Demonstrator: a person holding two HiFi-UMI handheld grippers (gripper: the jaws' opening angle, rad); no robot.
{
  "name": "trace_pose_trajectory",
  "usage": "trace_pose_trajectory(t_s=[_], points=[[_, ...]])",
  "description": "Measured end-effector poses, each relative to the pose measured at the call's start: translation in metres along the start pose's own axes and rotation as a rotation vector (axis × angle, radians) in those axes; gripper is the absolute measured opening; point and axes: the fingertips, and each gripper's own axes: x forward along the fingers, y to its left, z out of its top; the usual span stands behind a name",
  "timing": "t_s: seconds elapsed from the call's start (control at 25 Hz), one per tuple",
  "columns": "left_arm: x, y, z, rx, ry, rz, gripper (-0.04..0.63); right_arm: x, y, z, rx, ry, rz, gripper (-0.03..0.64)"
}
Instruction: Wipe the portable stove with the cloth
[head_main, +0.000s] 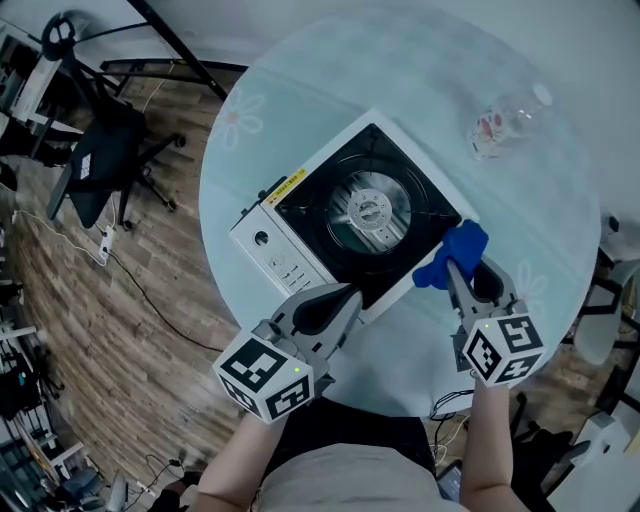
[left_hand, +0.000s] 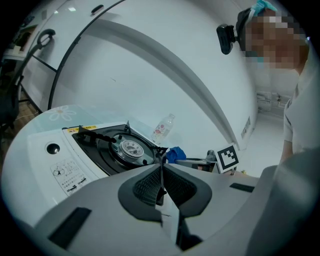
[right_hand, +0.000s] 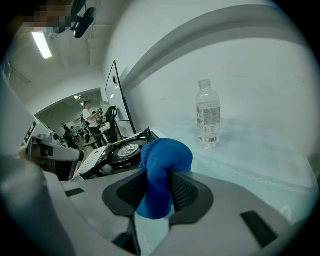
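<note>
The portable stove (head_main: 300, 235) is white with a black burner well and sits in the middle of the round table (head_main: 560, 200). My right gripper (head_main: 455, 268) is shut on a bunched blue cloth (head_main: 452, 252), which hangs at the stove's near right corner. In the right gripper view the cloth (right_hand: 164, 157) bulges out from between the jaws, with the burner (right_hand: 122, 150) just beyond. My left gripper (head_main: 350, 295) is shut with nothing in it, its tips at the stove's near edge. The left gripper view shows the stove (left_hand: 65, 160) and the cloth (left_hand: 175, 154) ahead.
A clear plastic bottle (head_main: 505, 120) lies on the table at the far right; in the right gripper view this bottle (right_hand: 208, 115) stands past the cloth. An office chair (head_main: 100, 160) and cables are on the wooden floor to the left.
</note>
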Motion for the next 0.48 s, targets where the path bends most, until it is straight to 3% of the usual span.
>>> trace_pose_trajectory(t_s=[0.48], points=[[-0.012, 0.009, -0.005, 0.004, 0.027, -0.064, 0.029, -0.003, 0.028, -0.013, -0.022, 0.026, -0.052, 0.141]])
